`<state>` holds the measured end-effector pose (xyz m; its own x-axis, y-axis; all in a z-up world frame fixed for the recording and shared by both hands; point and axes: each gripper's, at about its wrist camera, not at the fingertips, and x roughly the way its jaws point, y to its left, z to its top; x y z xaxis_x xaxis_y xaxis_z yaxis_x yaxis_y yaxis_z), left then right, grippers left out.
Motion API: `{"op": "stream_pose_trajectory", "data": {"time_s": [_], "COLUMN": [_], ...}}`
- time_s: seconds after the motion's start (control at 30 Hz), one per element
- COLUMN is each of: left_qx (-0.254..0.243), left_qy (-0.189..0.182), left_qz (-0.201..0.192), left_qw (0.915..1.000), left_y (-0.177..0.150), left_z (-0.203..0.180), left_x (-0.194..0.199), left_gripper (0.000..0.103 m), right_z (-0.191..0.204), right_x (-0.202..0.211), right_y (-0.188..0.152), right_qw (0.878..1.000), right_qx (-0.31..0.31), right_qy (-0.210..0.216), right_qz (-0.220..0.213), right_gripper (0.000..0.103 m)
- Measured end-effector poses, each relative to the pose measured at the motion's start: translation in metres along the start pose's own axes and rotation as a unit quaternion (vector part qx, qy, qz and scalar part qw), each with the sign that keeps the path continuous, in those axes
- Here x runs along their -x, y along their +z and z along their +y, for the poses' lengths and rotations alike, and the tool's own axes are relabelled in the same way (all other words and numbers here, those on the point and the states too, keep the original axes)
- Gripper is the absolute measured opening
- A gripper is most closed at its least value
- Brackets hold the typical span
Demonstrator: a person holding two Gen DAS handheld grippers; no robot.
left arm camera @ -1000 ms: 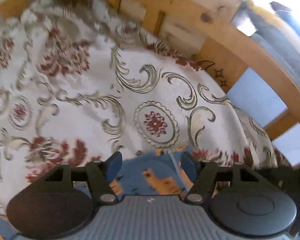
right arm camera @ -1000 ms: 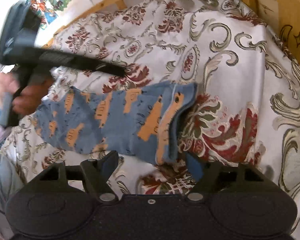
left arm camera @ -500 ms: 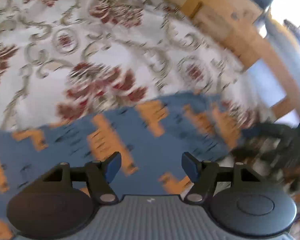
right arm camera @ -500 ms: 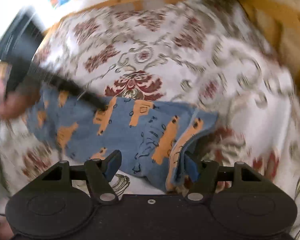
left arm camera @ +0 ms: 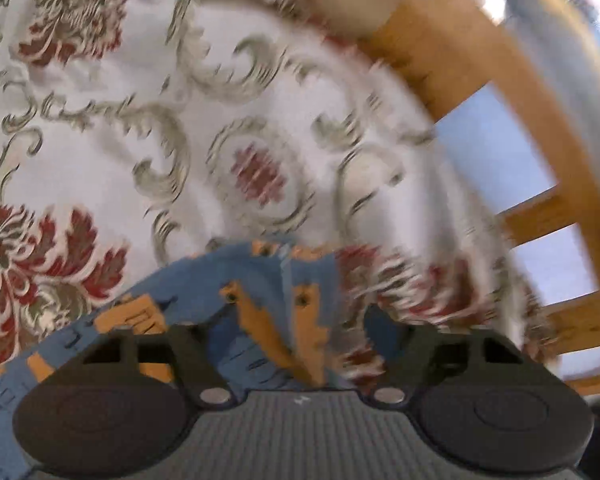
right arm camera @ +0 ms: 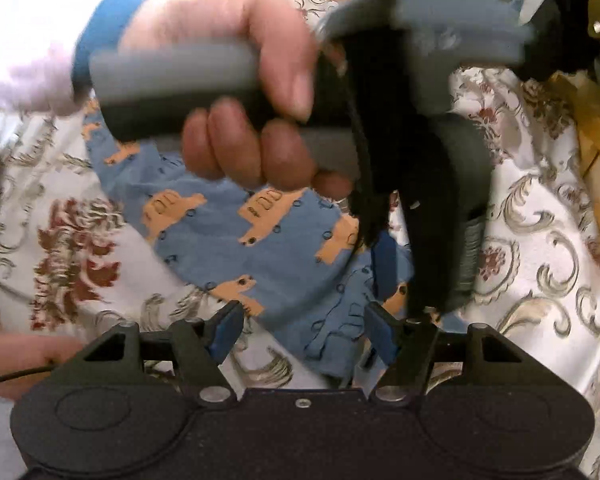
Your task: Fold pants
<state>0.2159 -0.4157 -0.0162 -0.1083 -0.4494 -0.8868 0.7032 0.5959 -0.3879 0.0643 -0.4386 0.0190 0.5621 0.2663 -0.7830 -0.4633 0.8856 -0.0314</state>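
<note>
Two grippers crowd one end of the pants (right arm camera: 236,236), which lie on the bed over a patterned bedspread (left arm camera: 112,128). I have the left gripper (left arm camera: 292,320) pointing steeply down over that end; its fingers have just been closing, with the blue cloth lying between them. Blur hides whether the pads press on it yet, so I cannot tell if I have a grip. From the right wrist view the left hand (right arm camera: 236,92) wraps the grey handle above the pants, which puts the tool right over the hem I want to lift.

My right gripper (right arm camera: 304,330) hovers at the near edge with its fingers standing apart, cloth between them but not pinched. I judge both are set here to take the two corners of one end and carry it over for the fold.

Soft knit, blue with orange digger shapes and small dark marks, already doubled lengthwise with a stitched seam showing. It should drape and slip readily. Underneath, the bedspread is woven white with grey scrolls and red flowers, framed by a wooden rail (left arm camera: 480,60).
</note>
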Motion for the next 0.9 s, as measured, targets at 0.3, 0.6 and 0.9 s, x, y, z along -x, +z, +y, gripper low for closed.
{"op": "stream_pose_trajectory", "data": {"time_s": [0.3,0.6,0.9], "left_qx": [0.059,0.088,0.093], "left_qy": [-0.023,-0.054,-0.062], "left_qz": [0.008,-0.028,-0.031], "left_qw": [0.9979,0.9943,0.9932], "left_y": [-0.026,-0.047,-0.044], "left_z": [0.033,0.064,0.077], "left_x": [-0.017,0.000,0.002], "left_gripper": [0.035,0.022,0.017], "right_z": [-0.076,-0.107,-0.107], "right_x": [0.000,-0.040,-0.042], "right_y": [-0.029,-0.037,-0.030], "right_qw": [0.974,0.921,0.924], "right_qx": [-0.220,-0.378,-0.373], "right_qy": [-0.047,0.040,0.005], "right_qz": [0.017,0.087,0.079], "right_gripper": [0.025,0.029,0.004]}}
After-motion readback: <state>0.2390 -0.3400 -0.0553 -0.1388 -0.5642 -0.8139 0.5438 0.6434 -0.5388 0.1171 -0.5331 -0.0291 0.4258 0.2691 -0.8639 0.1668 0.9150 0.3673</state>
